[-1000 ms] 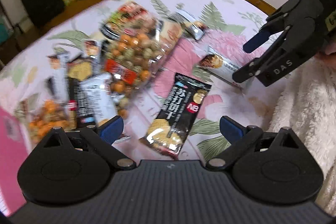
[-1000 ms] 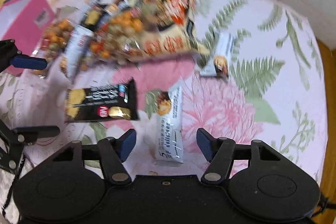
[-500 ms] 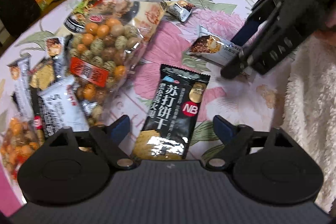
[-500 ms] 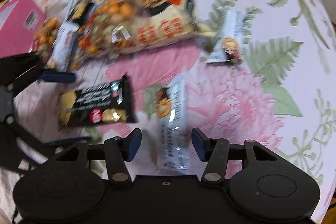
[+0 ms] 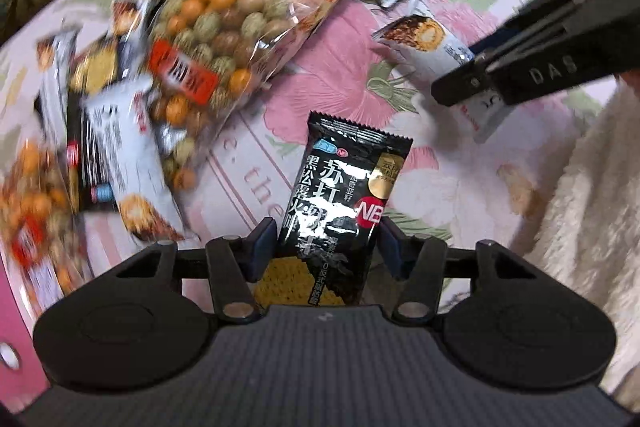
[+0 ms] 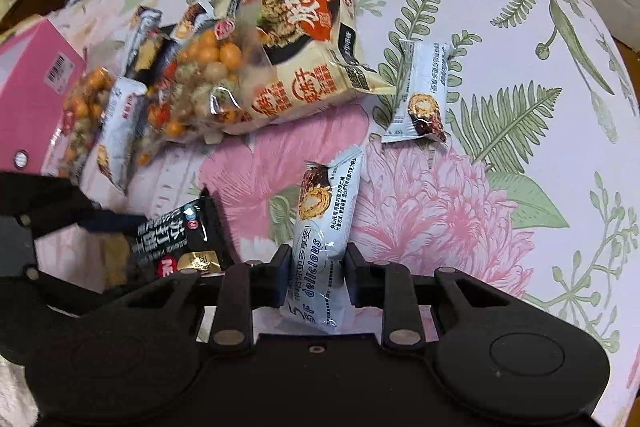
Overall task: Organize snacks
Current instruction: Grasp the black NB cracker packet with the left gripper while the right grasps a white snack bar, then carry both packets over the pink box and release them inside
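Note:
My left gripper (image 5: 326, 243) is shut on a black cracker packet (image 5: 344, 195) with white lettering, near the table's front edge; the packet also shows in the right wrist view (image 6: 180, 239). My right gripper (image 6: 316, 267) is shut on a pale blue chocolate bar wrapper (image 6: 326, 227), which also shows in the left wrist view (image 5: 424, 43) under the right gripper (image 5: 468, 87). A second pale blue bar (image 6: 420, 91) lies further back on the flowered tablecloth (image 6: 440, 207).
A clear bag of coloured coated nuts (image 5: 216, 39) and a large cream snack bag (image 6: 308, 39) lie at mid table. Several small packets (image 5: 120, 155) are heaped at the left. A pink box (image 6: 32, 87) stands at the far left. White fleece (image 5: 592, 207) is at right.
Both grippers have moved down and forward and closed: the left around the black cracker packet, the right around the pale blue bar. Both stood open above the packets before.

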Demonstrator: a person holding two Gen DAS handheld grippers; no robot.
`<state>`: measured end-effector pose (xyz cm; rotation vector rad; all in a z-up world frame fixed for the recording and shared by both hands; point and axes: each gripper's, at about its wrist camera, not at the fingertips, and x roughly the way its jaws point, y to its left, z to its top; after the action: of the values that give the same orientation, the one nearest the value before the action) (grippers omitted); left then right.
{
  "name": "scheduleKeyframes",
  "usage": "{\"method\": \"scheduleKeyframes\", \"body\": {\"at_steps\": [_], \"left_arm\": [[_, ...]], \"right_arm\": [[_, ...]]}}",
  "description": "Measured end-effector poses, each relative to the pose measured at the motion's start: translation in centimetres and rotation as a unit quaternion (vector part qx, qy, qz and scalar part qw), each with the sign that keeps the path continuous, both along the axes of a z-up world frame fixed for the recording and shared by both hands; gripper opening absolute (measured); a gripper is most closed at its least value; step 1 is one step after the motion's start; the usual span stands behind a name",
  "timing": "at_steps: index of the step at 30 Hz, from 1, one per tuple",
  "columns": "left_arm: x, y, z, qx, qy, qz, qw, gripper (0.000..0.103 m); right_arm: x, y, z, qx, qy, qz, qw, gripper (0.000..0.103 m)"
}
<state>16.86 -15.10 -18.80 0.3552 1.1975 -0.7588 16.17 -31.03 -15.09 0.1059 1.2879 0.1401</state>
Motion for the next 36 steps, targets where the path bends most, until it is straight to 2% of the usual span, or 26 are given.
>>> {"method": "scheduleKeyframes", "body": {"at_steps": [3, 7, 10, 13, 15, 20, 24, 29, 36], "left_arm": [[0.1, 0.2, 0.2, -0.01, 0.009, 0.023, 0.9996, 0.053], [0.3, 0.8, 0.3, -0.002, 0.02, 0.036, 0.9992, 0.053], [0.4, 1.6, 0.5, -0.003, 0.032, 0.049, 0.9983, 0.053], [0.2, 2.5, 1.0, -0.001, 0.026, 0.06, 0.9978, 0.053], [0.0, 3.1, 1.6, -0.003, 0.03, 0.07, 0.9971, 0.053], [-0.3, 3.9, 2.6, -0.006, 0.044, 0.084, 0.9955, 0.053], [-1.2, 4.3, 3.0, 0.009, 0.04, 0.082, 0.9958, 0.053], [-2.8, 5.7, 3.5, 0.02, 0.054, 0.085, 0.9948, 0.053], [-5.1, 9.0, 5.1, 0.03, 0.054, 0.097, 0.9933, 0.053]], "right_arm": [[0.1, 0.0, -0.4, 0.005, 0.001, -0.002, 1.0, 0.032], [0.5, -0.4, -1.5, 0.016, 0.014, -0.024, 0.999, 0.032], [-0.4, 0.1, -0.4, 0.036, -0.012, -0.02, 0.999, 0.032], [-1.2, 0.6, 0.4, 0.039, -0.025, -0.012, 0.999, 0.032], [-1.4, 0.7, 0.6, 0.042, -0.024, -0.015, 0.999, 0.032], [-1.6, -0.2, 1.3, 0.092, -0.023, -0.029, 0.995, 0.032], [-2.6, 0.4, 2.1, 0.089, -0.024, -0.034, 0.995, 0.032], [-3.9, 2.4, 3.4, 0.099, -0.016, -0.007, 0.995, 0.032], [-5.6, 6.7, 6.3, 0.104, -0.011, 0.064, 0.992, 0.032]]}}
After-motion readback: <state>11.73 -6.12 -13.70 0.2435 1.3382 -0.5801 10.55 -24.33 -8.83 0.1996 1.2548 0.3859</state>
